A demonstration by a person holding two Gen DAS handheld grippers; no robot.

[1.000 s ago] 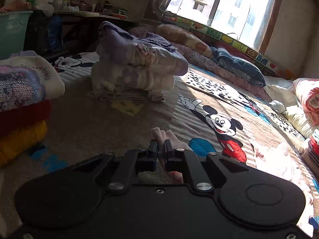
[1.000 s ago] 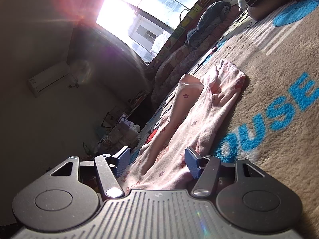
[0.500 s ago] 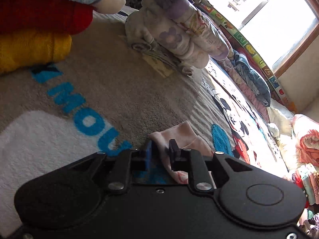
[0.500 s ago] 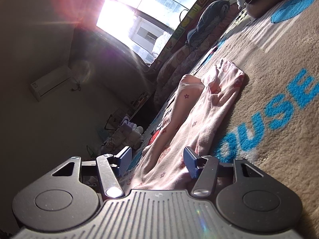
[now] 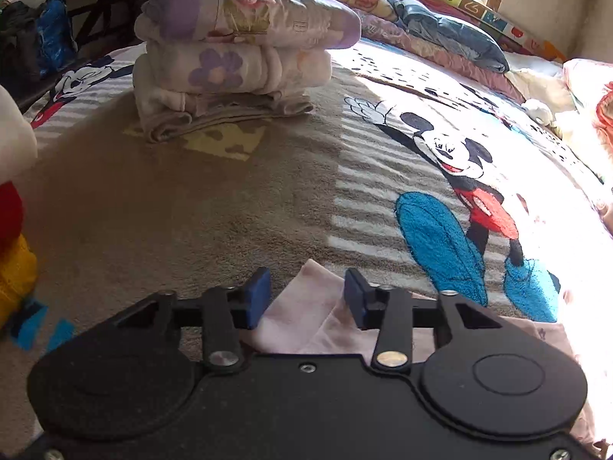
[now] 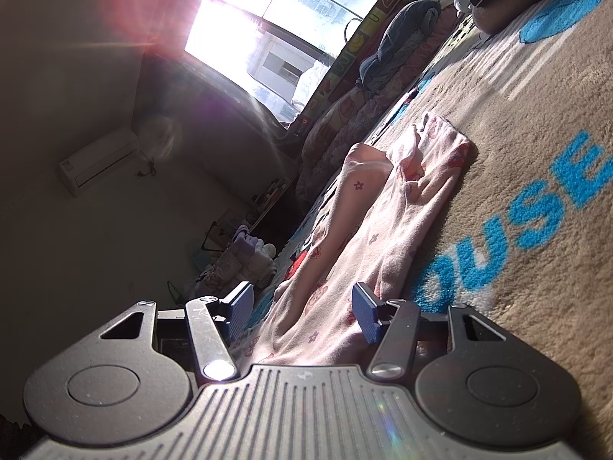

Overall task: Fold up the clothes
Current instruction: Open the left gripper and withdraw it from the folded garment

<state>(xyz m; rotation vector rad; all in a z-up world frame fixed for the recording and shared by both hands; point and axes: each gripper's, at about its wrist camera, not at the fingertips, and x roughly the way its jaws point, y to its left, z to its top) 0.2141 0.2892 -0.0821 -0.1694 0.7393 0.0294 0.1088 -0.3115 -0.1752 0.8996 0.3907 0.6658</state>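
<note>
on my left wrist view the left tongs point(image 5: 305, 298) stand wide apart, gripping nothing, their blue pads point(image 5: 257, 299) either side of a corner of the pale pink garment point(image 5: 306, 326) that lies flat on the blanket point(image 5: 191, 199). i can't tell whether the pads touch the cloth or hang just above it. the garment's folded tip pokes toward 12 o'clock between the pads, and more of it trails off toward 4 o'clock under the tool body.

further out at 11 o'clock sits a stack of folded clothes point(image 5: 237, 53), a purple floral piece on top, a cream one with a purple flower under it, thinner beige layers at the bottom. at 2 o'clock the blanket shows a cartoon mouse print point(image 5: 459, 176) in bright sun. at 9 o'clock, right at the frame edge, i see a red and yellow folded pile point(image 5: 13, 245).

my right wrist view is rolled hard over, so the bed runs diagonally. the right tongs point(image 6: 302, 314) are also wide, holding nothing, with the pink garment point(image 6: 375, 226) stretching away from between them toward 1 o'clock, long and rumpled, small flower prints on it. blue lettering point(image 6: 528, 218) on the blanket sits at 3 o'clock just beside the cloth. a bright window point(image 6: 291, 27) glares at 12 o'clock and a wall air conditioner point(image 6: 99, 161) at 10 o'clock.
</note>
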